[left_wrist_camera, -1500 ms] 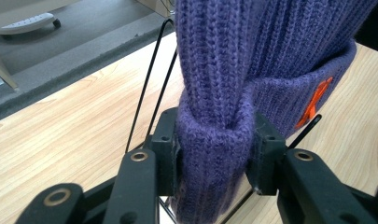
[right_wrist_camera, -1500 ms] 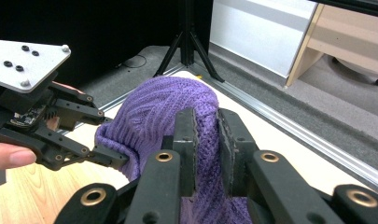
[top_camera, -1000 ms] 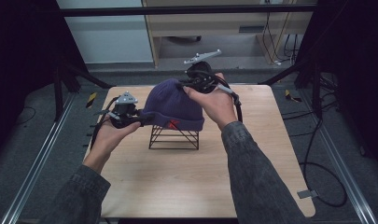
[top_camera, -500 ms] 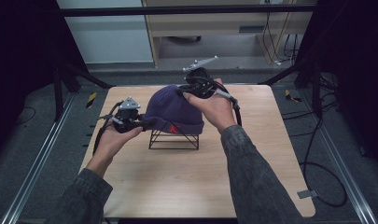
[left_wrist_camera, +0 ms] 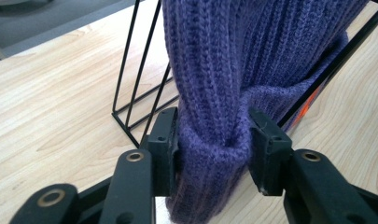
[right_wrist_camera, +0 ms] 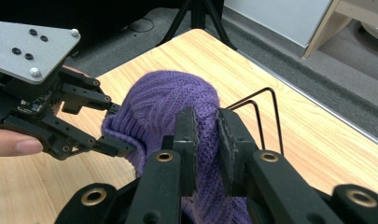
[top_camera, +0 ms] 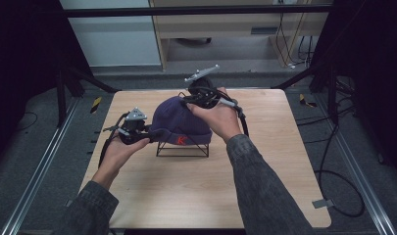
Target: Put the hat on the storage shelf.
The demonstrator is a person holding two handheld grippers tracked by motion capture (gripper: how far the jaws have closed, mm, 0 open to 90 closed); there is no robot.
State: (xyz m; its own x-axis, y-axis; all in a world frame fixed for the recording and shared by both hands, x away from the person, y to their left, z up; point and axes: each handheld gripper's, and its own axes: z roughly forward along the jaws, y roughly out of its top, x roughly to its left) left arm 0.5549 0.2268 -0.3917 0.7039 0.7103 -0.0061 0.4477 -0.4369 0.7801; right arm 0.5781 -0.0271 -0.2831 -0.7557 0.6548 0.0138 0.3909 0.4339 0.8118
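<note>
Left gripper view: hand-held gripper [left_wrist_camera: 213, 151] pinching beanie [left_wrist_camera: 224, 93].

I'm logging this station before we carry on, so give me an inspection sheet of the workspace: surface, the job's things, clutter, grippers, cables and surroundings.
Surface: light wooden table, bare around the work.
Job's things: purple knit beanie draped over a black wire stand near the table's middle.
Clutter: nothing seen on the table.
Grippers: left gripper pinches the beanie's folded cuff, its jaws having just eased open slightly; right gripper is clamped on the knit at the beanie's far side.
Cables: a black cable trails from the left gripper; another loops on the floor at the right.
Surroundings: grey carpet floor, wooden shelving behind, black frame bars.
</note>
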